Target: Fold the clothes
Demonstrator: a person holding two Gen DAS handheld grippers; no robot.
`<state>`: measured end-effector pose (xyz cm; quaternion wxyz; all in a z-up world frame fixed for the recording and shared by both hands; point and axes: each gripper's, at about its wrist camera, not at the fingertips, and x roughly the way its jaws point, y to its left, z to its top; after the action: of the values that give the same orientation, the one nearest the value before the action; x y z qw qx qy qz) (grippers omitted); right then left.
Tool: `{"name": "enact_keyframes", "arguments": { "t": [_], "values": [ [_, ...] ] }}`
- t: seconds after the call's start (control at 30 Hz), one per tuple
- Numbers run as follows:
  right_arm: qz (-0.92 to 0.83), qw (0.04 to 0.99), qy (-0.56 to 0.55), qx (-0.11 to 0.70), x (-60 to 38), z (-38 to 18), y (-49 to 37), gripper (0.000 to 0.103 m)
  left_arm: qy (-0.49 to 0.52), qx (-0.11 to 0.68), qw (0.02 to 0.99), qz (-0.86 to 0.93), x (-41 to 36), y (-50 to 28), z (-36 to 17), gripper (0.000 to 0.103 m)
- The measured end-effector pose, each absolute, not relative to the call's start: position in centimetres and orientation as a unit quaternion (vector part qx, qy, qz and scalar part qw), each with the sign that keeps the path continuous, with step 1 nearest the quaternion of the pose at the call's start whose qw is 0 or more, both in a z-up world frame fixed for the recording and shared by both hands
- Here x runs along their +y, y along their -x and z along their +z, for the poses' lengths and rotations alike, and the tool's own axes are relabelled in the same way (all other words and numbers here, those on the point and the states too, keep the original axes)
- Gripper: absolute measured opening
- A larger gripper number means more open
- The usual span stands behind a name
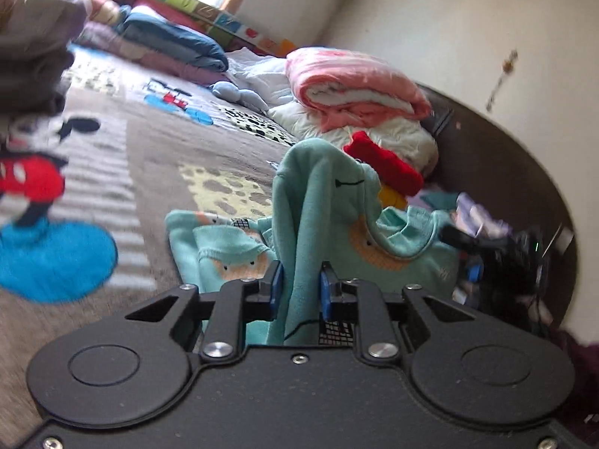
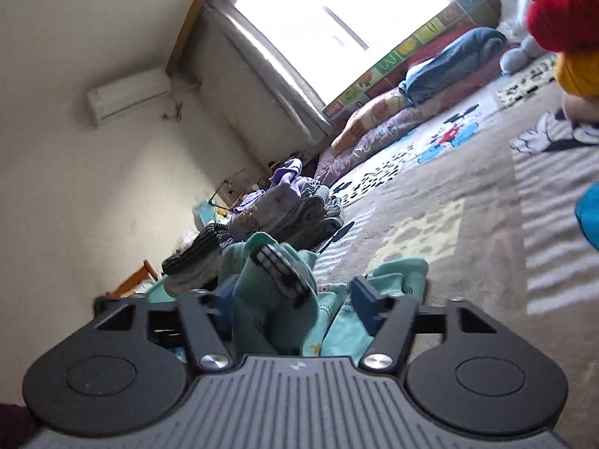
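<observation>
Bedspread [image 1: 157, 157]: left jaws clamping teal garment [image 1: 318, 202].

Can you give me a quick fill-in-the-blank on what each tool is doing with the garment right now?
1. The left tool pinches a fold of the ____ garment.
2. The right tool stands ____, cloth loose between its fingers.
3. Behind the garment lies a rolled ____ blanket.
4. The window shows in the ____ wrist view.

Missing words: teal; open; pink; right
</observation>
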<state>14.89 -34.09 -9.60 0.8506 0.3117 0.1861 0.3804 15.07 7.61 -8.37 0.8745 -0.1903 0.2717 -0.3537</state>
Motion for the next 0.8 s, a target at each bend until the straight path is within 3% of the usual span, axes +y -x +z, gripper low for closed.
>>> {"name": "enact_keyframes", "arguments": {
  "t": [0.1,0.13,0.17,0.23,0.27,0.3,0.33,0.37,0.43,0.5,0.53,0.57,0.63,0.73,0.8],
  "values": [
    [0.38,0.852,-0.313,0.178,-33.5,-9.9,-14.6,0.072,0.218,0.278,0.867,-0.35,8.5,-14.8,-8.5,0.018],
    [0.381,0.857,-0.3,0.176,-32.9,-9.9,-14.5,0.064,0.218,0.278,0.868,-0.35,8.6,-14.7,-8.4,0.018],
    [0.382,0.86,-0.289,0.177,-32.4,-10.0,-14.6,0.048,0.216,0.276,0.869,-0.349,8.7,-14.6,-8.4,0.018],
    [0.383,0.861,-0.284,0.179,-31.7,-10.3,-14.7,0.035,0.212,0.269,0.872,-0.348,8.8,-14.0,-8.0,0.021],
    [0.382,0.862,-0.284,0.177,-31.5,-10.4,-14.7,0.035,0.214,0.262,0.873,-0.351,8.9,-13.9,-7.9,0.042],
    [0.384,0.86,-0.283,0.179,-31.3,-10.5,-15.0,0.035,0.216,0.255,0.874,-0.353,8.9,-14.0,-7.7,0.056],
    [0.388,0.859,-0.281,0.182,-31.1,-10.7,-15.3,0.034,0.213,0.246,0.88,-0.346,8.9,-14.1,-7.6,0.078],
    [0.392,0.854,-0.287,0.186,-31.2,-10.8,-15.6,0.034,0.211,0.245,0.884,-0.338,8.8,-14.6,-7.7,0.079],
    [0.401,0.843,-0.301,0.194,-31.3,-11.1,-16.0,0.034,0.227,0.256,0.877,-0.338,8.8,-15.9,-8.1,0.075],
    [0.4,0.839,-0.308,0.204,-31.3,-11.4,-16.3,0.034,0.232,0.263,0.87,-0.347,8.7,-16.4,-8.5,0.061],
    [0.395,0.84,-0.309,0.209,-31.3,-11.5,-16.3,0.034,0.225,0.264,0.871,-0.349,8.5,-16.3,-8.6,0.036],
    [0.388,0.842,-0.309,0.214,-31.2,-11.6,-16.3,0.039,0.216,0.266,0.872,-0.35,8.4,-16.2,-8.7,0.023],
    [0.365,0.847,-0.322,0.214,-31.8,-11.7,-15.9,0.047,0.232,0.274,0.869,-0.339,9.0,-16.2,-9.1,0.022],
    [0.366,0.852,-0.32,0.192,-31.8,-11.5,-14.7,0.047,0.262,0.288,0.861,-0.326,9.8,-16.4,-9.8,0.021],
    [0.373,0.854,-0.304,0.196,-31.0,-11.6,-15.3,0.032,0.282,0.301,0.851,-0.325,9.8,-17.0,-10.2,0.02]
  ]
}}
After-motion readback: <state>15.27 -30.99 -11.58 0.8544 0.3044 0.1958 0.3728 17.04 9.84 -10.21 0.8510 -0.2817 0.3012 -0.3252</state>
